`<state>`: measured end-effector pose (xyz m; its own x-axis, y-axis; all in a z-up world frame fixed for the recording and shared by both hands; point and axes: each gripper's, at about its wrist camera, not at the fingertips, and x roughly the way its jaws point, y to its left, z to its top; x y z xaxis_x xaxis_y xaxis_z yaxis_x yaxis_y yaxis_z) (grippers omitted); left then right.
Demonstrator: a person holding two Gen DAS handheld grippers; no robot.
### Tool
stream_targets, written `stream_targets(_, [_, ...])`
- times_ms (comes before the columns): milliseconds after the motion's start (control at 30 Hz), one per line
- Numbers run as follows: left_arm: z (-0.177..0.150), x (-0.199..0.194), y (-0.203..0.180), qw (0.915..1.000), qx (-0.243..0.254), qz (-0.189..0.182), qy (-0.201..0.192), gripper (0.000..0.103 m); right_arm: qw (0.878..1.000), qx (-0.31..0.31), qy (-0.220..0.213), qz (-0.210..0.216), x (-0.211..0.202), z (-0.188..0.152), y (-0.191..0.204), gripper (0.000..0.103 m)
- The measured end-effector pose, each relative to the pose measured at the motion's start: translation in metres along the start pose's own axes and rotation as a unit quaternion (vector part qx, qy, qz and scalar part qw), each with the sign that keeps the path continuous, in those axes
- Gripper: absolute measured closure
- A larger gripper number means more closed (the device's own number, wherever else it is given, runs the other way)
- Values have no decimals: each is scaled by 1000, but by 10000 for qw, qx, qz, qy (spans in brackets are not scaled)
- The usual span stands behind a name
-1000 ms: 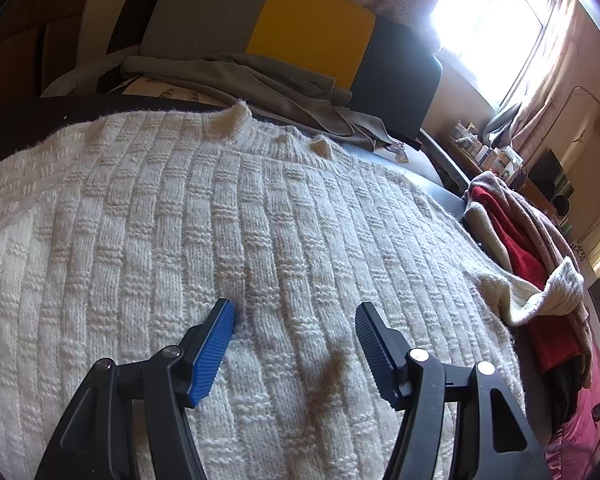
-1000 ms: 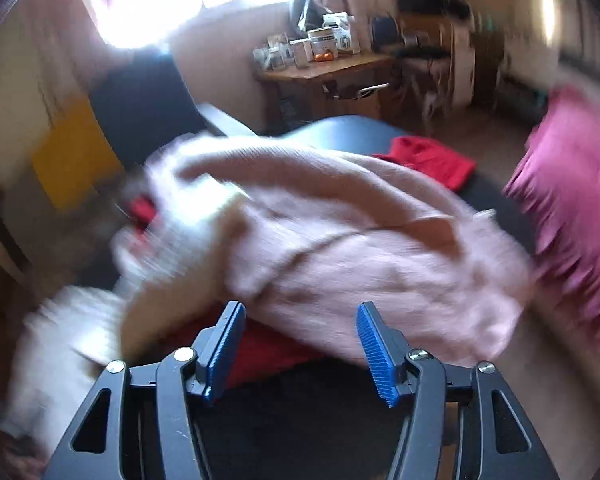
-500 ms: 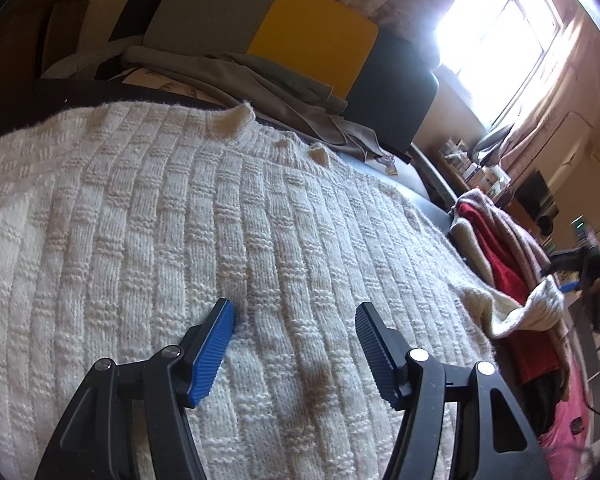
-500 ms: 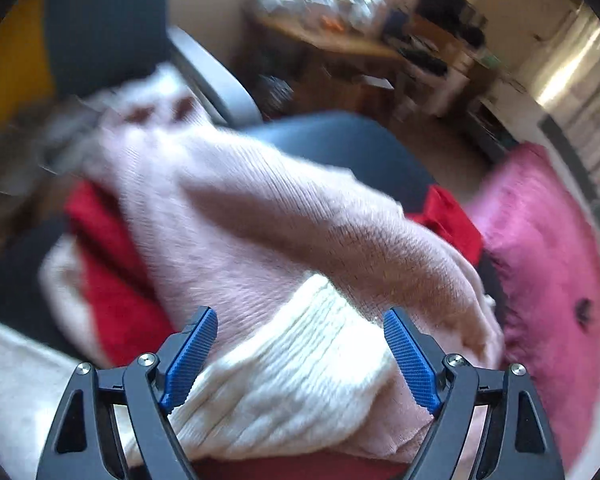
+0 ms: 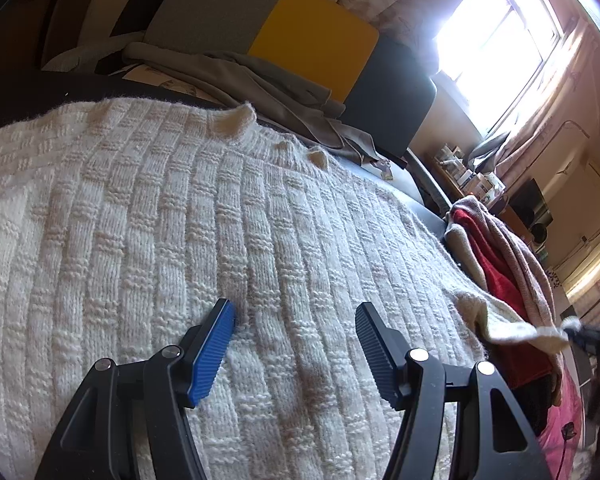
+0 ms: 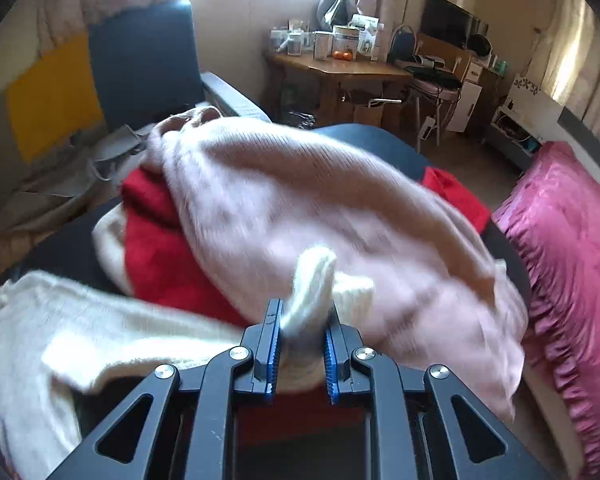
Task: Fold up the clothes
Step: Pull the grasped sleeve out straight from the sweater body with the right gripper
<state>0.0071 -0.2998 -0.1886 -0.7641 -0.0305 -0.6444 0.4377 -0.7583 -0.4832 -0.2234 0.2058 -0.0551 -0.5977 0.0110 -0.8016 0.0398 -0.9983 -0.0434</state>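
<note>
A cream knitted sweater (image 5: 180,240) lies spread flat on the dark sofa, neckline at the far side. My left gripper (image 5: 294,316) is open and rests on the sweater's body, its fingertips (image 5: 220,320) pressing the knit. The sweater's sleeve (image 5: 512,328) stretches right over a heap of clothes. My right gripper (image 6: 300,320) is shut on the sleeve cuff (image 6: 312,284), which sticks up between the jaws. The sleeve (image 6: 80,332) trails left in the right wrist view.
A heap with a pink knit (image 6: 320,200) and a red garment (image 6: 160,240) lies by the sleeve. Grey clothes (image 5: 240,76) lie along the sofa back cushions (image 5: 312,36). A magenta cushion (image 6: 560,240) sits right. A cluttered wooden table (image 6: 340,72) stands beyond.
My right gripper has closed on the cream sleeve cuff, having been open above it half a second ago. The sleeve is now pulled out to the right. The left gripper has stayed put.
</note>
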Motion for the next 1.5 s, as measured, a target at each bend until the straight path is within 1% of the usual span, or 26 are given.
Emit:
stream_targets(33, [0,0,-1,10000,17,24,6,39,9996,116,33,253,-4,-19,-9,80])
stream_targets(67, [0,0,-2,10000,35,47,13,39,9984,233,70,511,-8,-39,-19,73])
stream_targets(100, [0,1,-3,9999,61,78,22,39,9976,346,158,575,-7,-52,-27,71])
stream_targets(167, [0,1,-6,9998,121,151,41,39,9958,600,294,619,-8,-79,-47,70])
stream_targets(233, [0,2,-8,9996,182,229,57,39,9961,644,243,559,-16,-95,-60,70])
stream_targets(333, [-1,3,-13,9989,287,367,93,39,9982,121,-19,593,-31,-95,-50,69])
stream_targets(367, [-1,4,-14,9985,325,425,113,39,9979,-167,-106,610,-33,-88,-43,61])
stream_targets(400, [-1,4,-16,9980,370,497,137,39,9974,-468,-226,501,-32,-83,-32,46])
stream_targets(467, [1,6,-24,9959,528,696,245,39,9911,-1232,-477,158,-23,-72,-4,37])
stream_targets(533, [10,9,-35,9931,673,872,398,40,9868,-1585,-295,145,-1,-60,9,37])
stream_targets(567, [15,9,-41,9930,699,849,423,40,9841,-1758,-201,141,10,-54,16,37])
stream_targets(600, [20,9,-47,9943,691,714,392,39,9810,-1930,-107,136,21,-47,22,37])
stream_targets(667, [31,12,-62,9942,813,606,367,39,9737,-2272,81,127,42,-35,36,39])
stream_targets(700, [36,17,-72,9931,944,582,372,39,9723,-2323,227,126,52,-31,37,39])
stream_targets(767, [44,28,-91,9907,1193,528,393,39,9695,-2402,492,-36,71,-29,36,40])
stream_targets(833, [50,45,-110,9882,1392,445,452,39,9673,-2480,528,-66,76,-31,36,49])
stream_targets(867, [51,52,-120,9871,1477,388,477,39,9659,-2538,498,-103,74,-32,36,64])
stream_targets(900, [52,60,-130,9854,1589,335,503,39,9657,-2546,498,-90,72,-32,35,86])
stream_targets(933, [53,68,-141,9832,1722,291,536,39,9647,-2588,470,-100,68,-31,36,91])
stream_targets(1000, [51,83,-160,9772,2002,249,657,39,9626,-2674,411,-120,59,-31,38,92])
stream_targets(1100, [47,103,-178,9702,2279,248,789,39,9459,-3177,38,-660,44,-28,50,92])
stream_targets(1167, [47,113,-187,9674,2396,239,786,39,9327,-3440,-299,-1039,28,-17,56,92])
stream_targets(1267, [49,129,-196,9633,2549,286,791,39,9249,-3507,-634,-1324,13,5,56,92])
stream_targets(1333, [45,150,-197,9595,2598,505,968,39,9260,-3440,-628,-1421,19,18,53,92])
stream_targets(1400, [38,162,-198,9540,2781,647,909,37,9285,-3354,-563,-1493,31,27,48,92])
stream_targets(1500, [34,170,-202,9486,2942,777,867,33,9368,-3131,-250,-1543,65,32,41,91])
